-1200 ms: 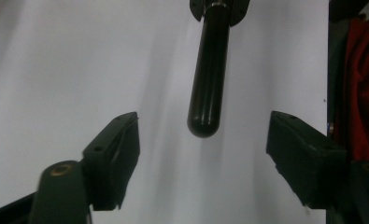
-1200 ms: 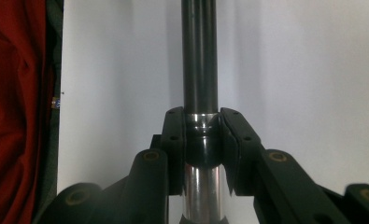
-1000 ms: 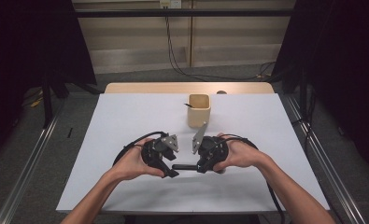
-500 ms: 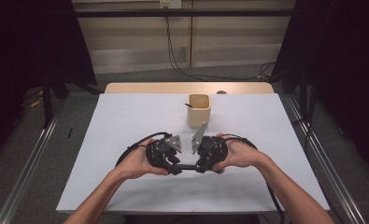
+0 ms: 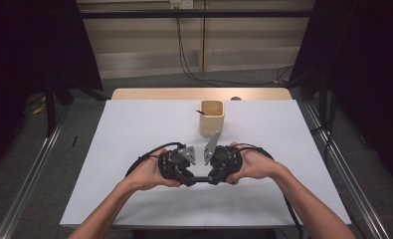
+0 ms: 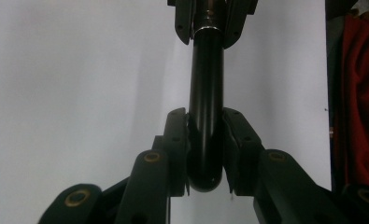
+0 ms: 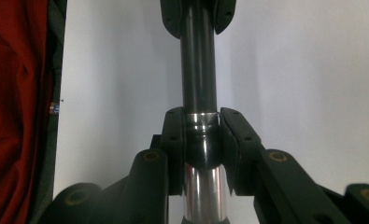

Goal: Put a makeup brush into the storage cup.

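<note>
Tools (image 5: 200, 178) clamping pen (image 5: 200, 178), cup (image 5: 212, 117) (beyond)

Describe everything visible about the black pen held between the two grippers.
The pen is a slim, glossy black cylinder with a rounded end and a silver metal band where cap meets barrel. It lies level just above the white table, spanning the gap between both hands. The left gripper is clamped on the rounded black end, the right gripper on the banded, silvery end. Nothing else touches it.
</note>
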The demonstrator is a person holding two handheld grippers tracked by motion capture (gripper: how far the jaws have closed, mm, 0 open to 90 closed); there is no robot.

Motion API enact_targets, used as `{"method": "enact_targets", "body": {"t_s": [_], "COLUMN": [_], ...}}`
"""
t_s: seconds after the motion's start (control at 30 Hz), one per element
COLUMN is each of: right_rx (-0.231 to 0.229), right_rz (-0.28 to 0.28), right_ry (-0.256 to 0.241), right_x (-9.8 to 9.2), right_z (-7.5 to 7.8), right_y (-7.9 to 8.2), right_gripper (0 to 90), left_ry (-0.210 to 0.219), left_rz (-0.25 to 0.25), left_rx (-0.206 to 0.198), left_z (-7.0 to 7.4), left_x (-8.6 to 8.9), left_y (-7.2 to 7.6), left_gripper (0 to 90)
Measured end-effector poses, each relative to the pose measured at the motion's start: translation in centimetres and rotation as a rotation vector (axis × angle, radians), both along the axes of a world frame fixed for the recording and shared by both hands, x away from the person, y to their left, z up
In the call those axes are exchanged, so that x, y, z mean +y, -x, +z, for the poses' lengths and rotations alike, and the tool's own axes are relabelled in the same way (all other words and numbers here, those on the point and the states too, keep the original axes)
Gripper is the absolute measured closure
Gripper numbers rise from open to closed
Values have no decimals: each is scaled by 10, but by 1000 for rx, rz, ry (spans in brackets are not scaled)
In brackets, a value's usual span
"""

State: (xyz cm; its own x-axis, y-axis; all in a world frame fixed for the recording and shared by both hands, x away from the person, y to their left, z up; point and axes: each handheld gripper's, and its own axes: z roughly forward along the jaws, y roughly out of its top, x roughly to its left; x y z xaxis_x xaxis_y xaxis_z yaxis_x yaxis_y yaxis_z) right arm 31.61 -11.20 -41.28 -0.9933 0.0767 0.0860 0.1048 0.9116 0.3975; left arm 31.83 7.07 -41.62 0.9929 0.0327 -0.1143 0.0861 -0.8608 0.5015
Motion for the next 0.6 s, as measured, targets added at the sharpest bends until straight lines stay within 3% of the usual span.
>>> {"method": "enact_targets", "body": {"t_s": [0.27,0.47,0.6], "right_rx": [6,19,25], "right_rz": [7,12,-5], "right_ry": [-8,-12,-31], "right_x": [-1,-2,-4], "right_z": [0,-1,-1], "right_y": [0,-1,-2], "right_gripper": [725,717,641], "left_ry": [0,0,6], "left_rz": [-14,-20,-10], "left_rx": [-17,-6,-13], "left_z": [1,2,1], "left_x": [-1,0,3], "left_y": [2,3,-1], "left_gripper": [746,748,748]}}
